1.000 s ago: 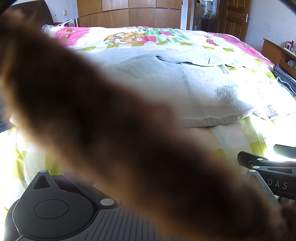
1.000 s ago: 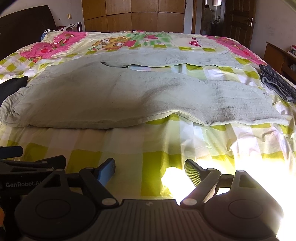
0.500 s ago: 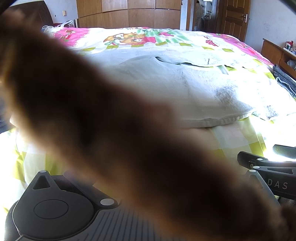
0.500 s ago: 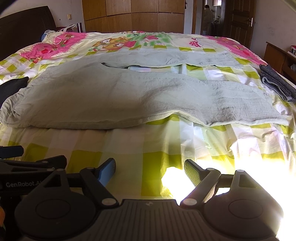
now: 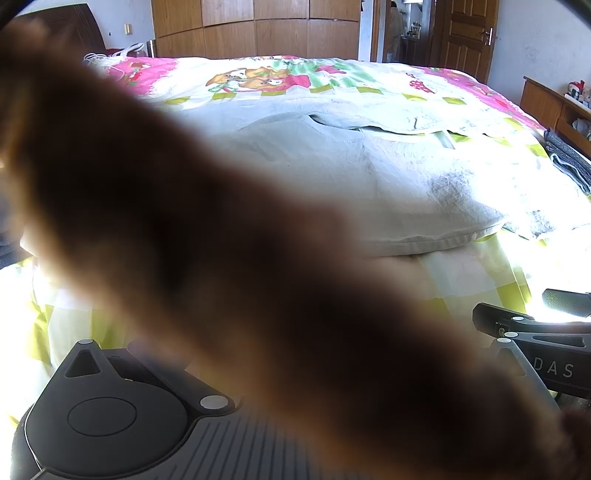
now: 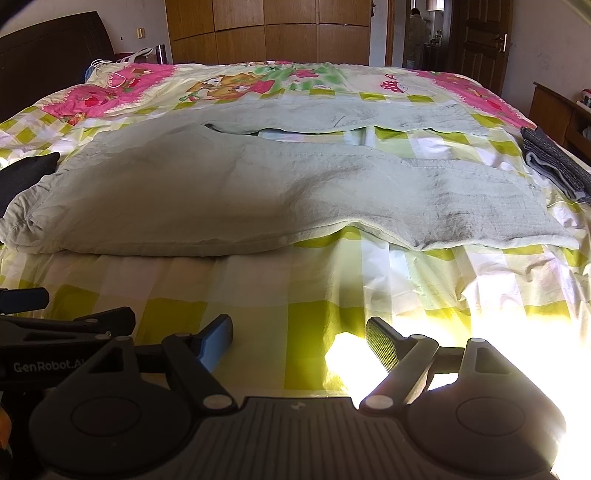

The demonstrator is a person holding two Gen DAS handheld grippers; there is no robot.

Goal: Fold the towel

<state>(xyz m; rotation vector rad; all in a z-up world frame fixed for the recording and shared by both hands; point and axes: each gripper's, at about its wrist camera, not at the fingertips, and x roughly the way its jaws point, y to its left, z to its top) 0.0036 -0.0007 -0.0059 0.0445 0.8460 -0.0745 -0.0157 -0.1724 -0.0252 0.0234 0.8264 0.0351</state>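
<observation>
A large pale green-grey towel [image 6: 221, 199] lies spread across the bed, its near edge wavy and its far part doubled over; it also shows in the left wrist view as the towel [image 5: 369, 177]. My right gripper [image 6: 297, 332] hovers open over the checked bedsheet [image 6: 295, 280], short of the towel's near edge and holding nothing. A blurred brown shape [image 5: 221, 277] close to the lens covers most of the left wrist view and hides the left fingertips. My left gripper [image 6: 70, 308] shows at the right view's left edge, fingers apart and holding nothing.
A folded dark grey stack [image 6: 554, 166] sits at the bed's right edge and a black cloth [image 6: 26, 173] at the left. A dark headboard [image 6: 55, 48], wooden wardrobe [image 6: 266, 33] and wooden cabinet [image 6: 554, 110] surround the bed. A person [image 6: 415, 29] stands in the far doorway.
</observation>
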